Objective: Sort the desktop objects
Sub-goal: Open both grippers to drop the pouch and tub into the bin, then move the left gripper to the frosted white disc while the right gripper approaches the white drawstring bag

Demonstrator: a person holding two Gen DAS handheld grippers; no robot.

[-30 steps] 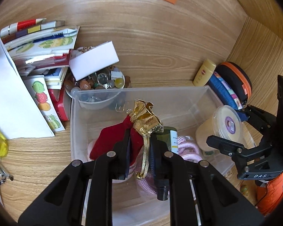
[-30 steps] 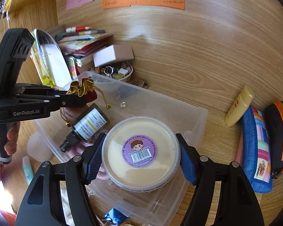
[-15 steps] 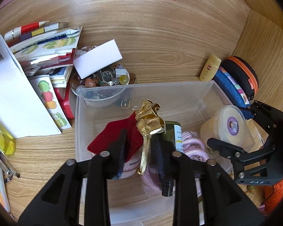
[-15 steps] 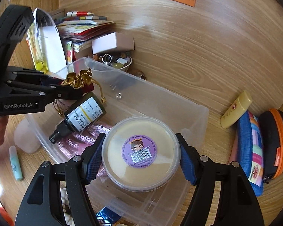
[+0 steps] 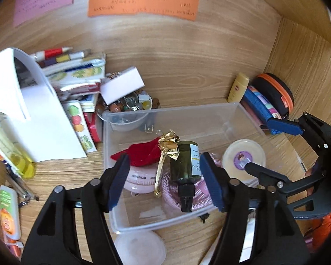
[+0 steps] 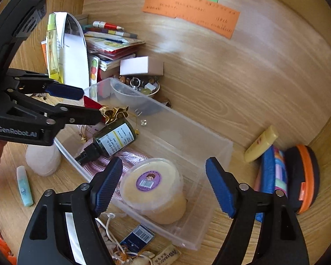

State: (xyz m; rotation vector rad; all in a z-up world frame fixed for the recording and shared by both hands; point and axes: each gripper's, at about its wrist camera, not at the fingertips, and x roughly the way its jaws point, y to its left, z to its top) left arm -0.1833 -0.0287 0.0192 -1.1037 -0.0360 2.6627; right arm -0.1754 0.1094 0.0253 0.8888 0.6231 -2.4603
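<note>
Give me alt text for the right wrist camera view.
Right tongs opening above a lidded cream tub standing in a clear plastic bin, not touching it. The bin also holds a dark green bottle and pink rope; the left tongs hover beside it.

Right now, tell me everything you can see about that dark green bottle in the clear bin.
The dark green bottle lies on its side in the clear plastic bin, black pump cap toward the front. It looks like tinted glass or plastic, with a white and yellow printed label. It rests on a coiled pink rope, its base against the gold-trimmed red pouch. No gripper touches it.
</note>
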